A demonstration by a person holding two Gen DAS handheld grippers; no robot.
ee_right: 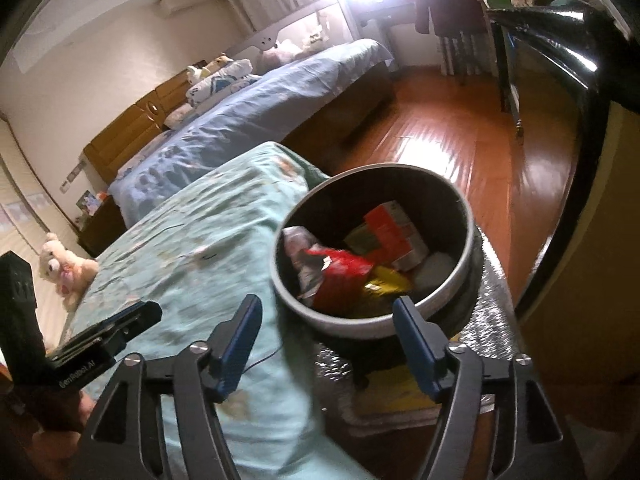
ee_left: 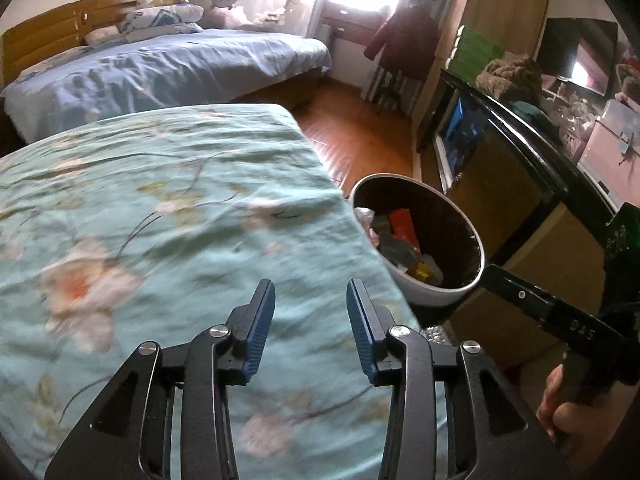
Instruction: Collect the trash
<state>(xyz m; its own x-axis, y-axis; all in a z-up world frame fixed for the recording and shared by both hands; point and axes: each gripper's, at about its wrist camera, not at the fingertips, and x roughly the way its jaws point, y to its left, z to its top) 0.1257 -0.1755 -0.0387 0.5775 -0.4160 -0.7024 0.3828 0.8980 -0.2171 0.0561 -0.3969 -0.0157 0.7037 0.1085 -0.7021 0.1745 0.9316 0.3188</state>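
round white bin [ee_right: 400, 322] with dark liner stands upright, mouth up, holding crumpled boxes [ee_right: 394, 230]; left gripper [ee_left: 311, 286] and right gripper [ee_right: 326, 302] both gape empty over wrinkled floral sheet [ee_left: 160, 184]

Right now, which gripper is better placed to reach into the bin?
Right. The right gripper opens just before the bin; the left gripper hangs over the bedspread, bin off to its side.

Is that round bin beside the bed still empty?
No, the bin already holds trash: a red packet, a red and white box and a yellow wrapper lie inside it.
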